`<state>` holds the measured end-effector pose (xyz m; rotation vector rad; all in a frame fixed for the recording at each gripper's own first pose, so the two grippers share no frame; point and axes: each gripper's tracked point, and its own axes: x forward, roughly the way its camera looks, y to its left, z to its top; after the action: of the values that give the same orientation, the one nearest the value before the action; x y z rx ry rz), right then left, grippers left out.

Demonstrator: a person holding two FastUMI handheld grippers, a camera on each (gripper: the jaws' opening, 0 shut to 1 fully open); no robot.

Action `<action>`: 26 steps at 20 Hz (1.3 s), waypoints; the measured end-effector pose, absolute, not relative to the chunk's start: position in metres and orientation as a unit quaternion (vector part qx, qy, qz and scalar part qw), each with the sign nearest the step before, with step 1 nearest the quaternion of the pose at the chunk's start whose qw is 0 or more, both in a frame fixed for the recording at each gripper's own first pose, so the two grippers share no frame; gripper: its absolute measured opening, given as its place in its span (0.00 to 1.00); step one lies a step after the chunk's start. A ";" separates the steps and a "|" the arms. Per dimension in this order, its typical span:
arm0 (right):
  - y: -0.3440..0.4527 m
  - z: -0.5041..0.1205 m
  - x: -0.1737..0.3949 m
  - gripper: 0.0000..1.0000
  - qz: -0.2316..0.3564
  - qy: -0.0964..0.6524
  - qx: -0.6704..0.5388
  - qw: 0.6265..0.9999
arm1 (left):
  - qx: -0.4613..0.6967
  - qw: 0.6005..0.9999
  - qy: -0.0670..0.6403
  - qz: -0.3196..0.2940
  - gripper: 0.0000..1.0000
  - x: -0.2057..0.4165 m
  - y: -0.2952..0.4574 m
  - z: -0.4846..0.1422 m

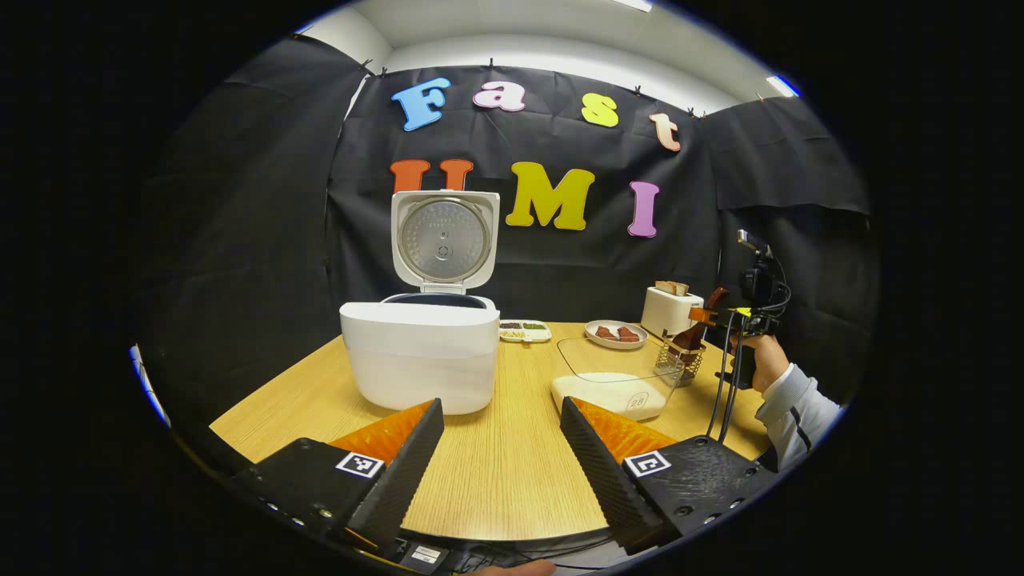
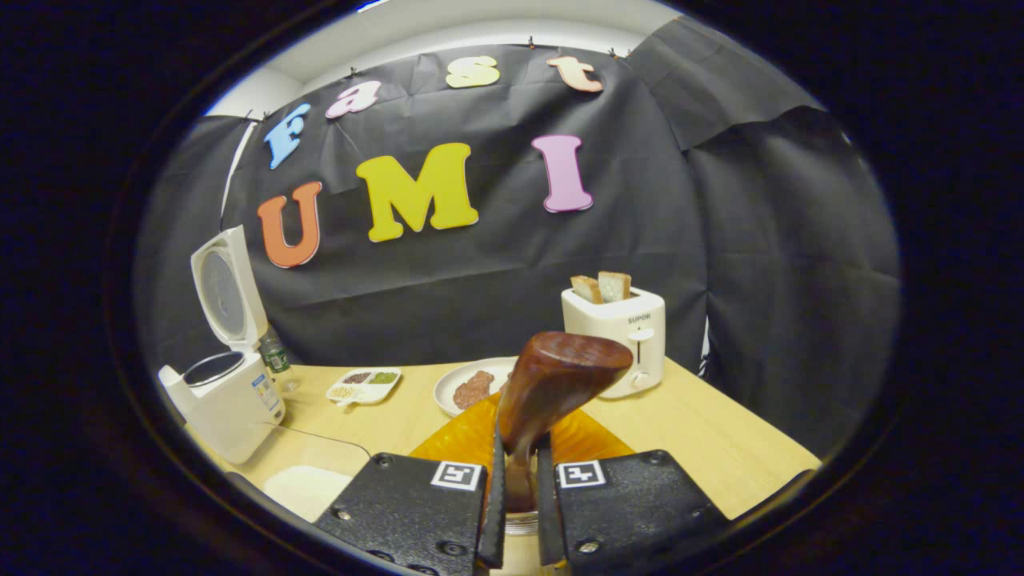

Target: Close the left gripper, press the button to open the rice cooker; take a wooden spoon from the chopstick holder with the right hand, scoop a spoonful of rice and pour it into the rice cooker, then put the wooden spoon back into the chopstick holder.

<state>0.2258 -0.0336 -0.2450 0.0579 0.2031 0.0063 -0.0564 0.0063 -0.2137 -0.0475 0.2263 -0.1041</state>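
Observation:
The white rice cooker (image 1: 420,360) stands open with its lid (image 1: 444,240) upright; it sits at the left in the right gripper view (image 2: 228,392). My left gripper (image 1: 500,448) is open above the table's front, with nothing between its fingers. At the right, a hand holds my right gripper (image 1: 706,318) over the wire chopstick holder (image 1: 680,364). That gripper (image 2: 518,480) is shut on the handle of the dark wooden spoon (image 2: 560,376), bowl end up. The holder's metal rim (image 2: 520,524) shows just under the fingers. A clear box of rice (image 1: 616,384) lies between cooker and holder.
A white toaster (image 2: 620,336) with bread stands at the back right. Beside it lie a plate of food (image 2: 472,384) and a small divided tray (image 2: 364,384). A bottle (image 2: 276,356) stands behind the cooker. The person's sleeve (image 1: 792,408) reaches in from the right.

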 end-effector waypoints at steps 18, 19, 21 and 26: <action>0.124 -0.188 0.164 0.22 0.121 0.055 -0.017 0.991 | -0.016 0.996 0.082 -0.045 0.93 -0.092 0.021 -0.192; 0.132 -0.198 0.164 0.22 0.125 0.064 -0.021 0.990 | -0.008 0.996 0.080 -0.039 0.93 -0.091 0.024 -0.191; 0.143 -0.223 0.166 0.22 0.131 0.087 -0.037 0.987 | 0.004 0.997 0.076 -0.027 0.93 -0.093 0.032 -0.188; 0.140 -0.269 0.174 0.21 0.114 0.136 -0.071 0.982 | 0.017 0.999 0.047 -0.007 0.93 -0.099 0.047 -0.172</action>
<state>0.1742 0.1404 -0.2692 -0.1432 0.2734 0.2294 -0.0989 0.0471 -0.1718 0.0344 0.0942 -0.0136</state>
